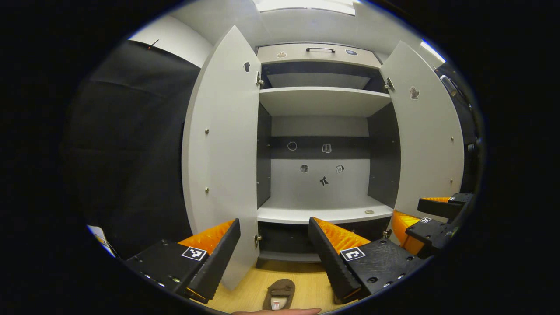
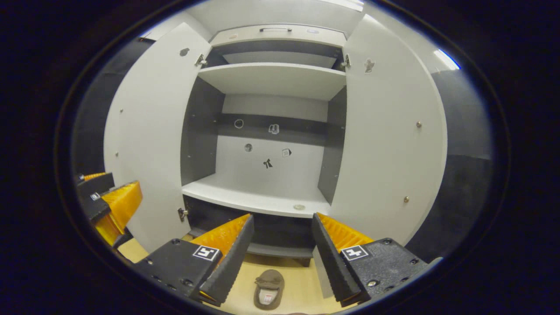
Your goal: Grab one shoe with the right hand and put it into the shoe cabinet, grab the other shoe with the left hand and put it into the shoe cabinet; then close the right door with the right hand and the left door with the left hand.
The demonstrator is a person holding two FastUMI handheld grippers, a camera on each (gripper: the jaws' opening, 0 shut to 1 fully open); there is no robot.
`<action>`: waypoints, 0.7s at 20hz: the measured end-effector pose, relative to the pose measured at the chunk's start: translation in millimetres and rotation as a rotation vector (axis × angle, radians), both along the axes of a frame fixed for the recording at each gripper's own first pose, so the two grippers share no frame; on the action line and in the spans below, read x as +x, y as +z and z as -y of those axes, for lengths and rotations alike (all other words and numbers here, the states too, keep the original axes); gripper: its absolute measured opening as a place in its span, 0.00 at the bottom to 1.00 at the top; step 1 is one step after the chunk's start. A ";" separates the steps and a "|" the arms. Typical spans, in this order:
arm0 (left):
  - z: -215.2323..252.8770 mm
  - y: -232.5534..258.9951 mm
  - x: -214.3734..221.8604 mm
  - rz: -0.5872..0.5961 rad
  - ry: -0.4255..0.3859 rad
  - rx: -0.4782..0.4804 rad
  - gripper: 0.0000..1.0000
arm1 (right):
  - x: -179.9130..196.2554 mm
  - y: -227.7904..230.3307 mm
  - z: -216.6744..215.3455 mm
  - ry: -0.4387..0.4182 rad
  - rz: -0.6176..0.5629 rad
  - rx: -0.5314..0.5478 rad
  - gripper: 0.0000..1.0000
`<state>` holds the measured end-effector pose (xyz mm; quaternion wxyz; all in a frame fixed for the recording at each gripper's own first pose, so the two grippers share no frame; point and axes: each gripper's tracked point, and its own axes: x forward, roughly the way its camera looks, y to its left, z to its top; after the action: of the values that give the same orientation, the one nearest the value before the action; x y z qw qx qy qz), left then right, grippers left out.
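Left gripper view: the left claw [image 1: 274, 247] gapes wide and holds nothing before the shoe cabinet [image 1: 323, 131], whose left door [image 1: 223, 148] and right door [image 1: 426, 135] stand open. A brown shoe [image 1: 279, 294] lies on the wooden floor [image 1: 306, 280] just below it; the right claw [image 1: 426, 214] appears at the right edge.

Right gripper view: the right claw [image 2: 282, 245] is spread wide and empty over the shoe [image 2: 268, 288], facing the bare middle shelf [image 2: 258, 197]; the left claw [image 2: 105, 197] is at the left, beside the open door [image 2: 153, 131]
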<state>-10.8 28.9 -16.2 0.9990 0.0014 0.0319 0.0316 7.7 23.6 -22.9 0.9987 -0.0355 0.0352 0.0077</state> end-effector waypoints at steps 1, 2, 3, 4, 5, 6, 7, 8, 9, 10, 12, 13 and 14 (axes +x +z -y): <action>-3.7 0.5 -2.9 0.004 0.010 -0.007 0.95 | -0.4 -8.0 -5.8 0.027 -0.021 -0.022 0.87; -8.2 1.4 -6.0 0.007 0.023 -0.009 0.95 | -0.6 -17.5 -14.1 0.061 -0.042 -0.030 0.87; -12.0 1.2 -7.8 0.006 0.032 -0.013 0.95 | -1.4 -25.7 -19.5 0.087 -0.060 -0.030 0.87; -14.2 -0.8 -10.4 -0.001 0.037 -0.021 0.95 | -1.7 -37.0 -20.9 0.099 -0.081 -0.035 0.87; -16.7 -4.0 -12.9 -0.011 0.041 -0.028 0.95 | -2.7 -48.6 -26.6 0.133 -0.106 -0.030 0.88; -17.5 -8.4 -15.8 -0.030 0.040 -0.035 0.95 | -4.3 -64.3 -36.0 0.176 -0.135 -0.021 0.87; -18.7 -15.6 -18.2 -0.058 0.040 -0.037 0.95 | -6.0 -80.5 -41.7 0.202 -0.169 -0.024 0.87; -20.4 -23.1 -22.6 -0.085 0.041 -0.039 0.95 | -7.4 -101.6 -47.6 0.234 -0.219 -0.033 0.88; -21.3 -29.8 -27.2 -0.110 0.040 -0.042 0.95 | -11.6 -123.8 -53.9 0.268 -0.281 -0.034 0.87; -23.4 -39.8 -31.1 -0.136 0.045 -0.045 0.95 | -12.9 -151.1 -57.5 0.295 -0.349 -0.024 0.88; -24.7 -58.4 -44.0 -0.206 0.045 -0.048 0.95 | -9.8 -201.0 -60.1 0.303 -0.472 -0.005 0.88; -28.2 -64.0 -48.4 -0.230 0.051 -0.039 0.95 | -9.1 -220.4 -62.1 0.317 -0.529 -0.006 0.88; -33.0 -70.3 -52.4 -0.250 0.059 -0.029 0.95 | -6.9 -240.2 -67.9 0.336 -0.571 -0.004 0.87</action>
<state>-63.2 61.9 -86.5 0.9858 -0.0101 0.1567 0.0600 0.8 91.4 -263.0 0.9331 -0.0394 0.3075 0.1821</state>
